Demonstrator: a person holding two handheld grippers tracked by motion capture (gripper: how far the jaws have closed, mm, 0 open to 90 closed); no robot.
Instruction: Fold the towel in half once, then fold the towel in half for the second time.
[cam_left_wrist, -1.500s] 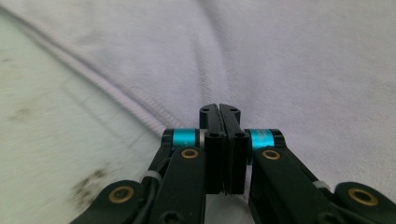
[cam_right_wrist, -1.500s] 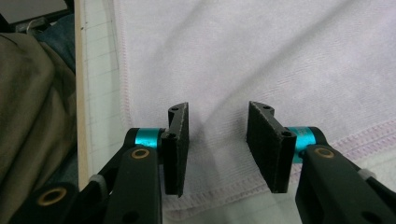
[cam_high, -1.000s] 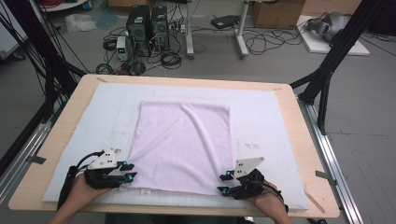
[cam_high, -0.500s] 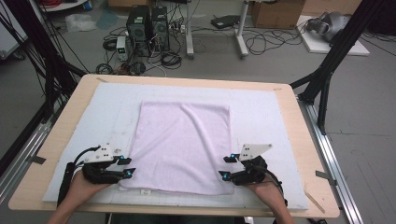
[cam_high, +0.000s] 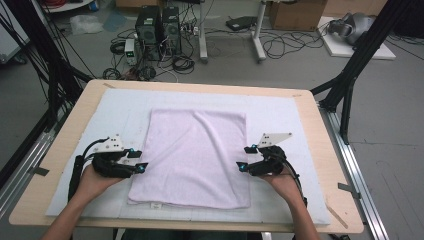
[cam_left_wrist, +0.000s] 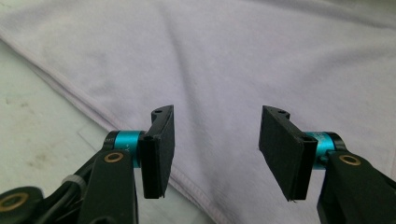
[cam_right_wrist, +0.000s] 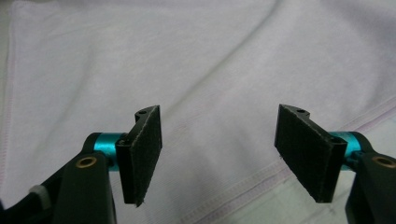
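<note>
Both tools, left (cam_high: 141, 163) and right (cam_high: 243, 157), moved up the towel (cam_high: 192, 155), jaws just opening, empty.

Both forearms come in from the near edge, each hand holding a gripper that points inward toward the other. The left gripper (cam_high: 141, 161) has its jaws apart with nothing between them; they have just been opening. The right gripper (cam_high: 243, 157) is the same: jaws apart, empty, also just opening.
</note>
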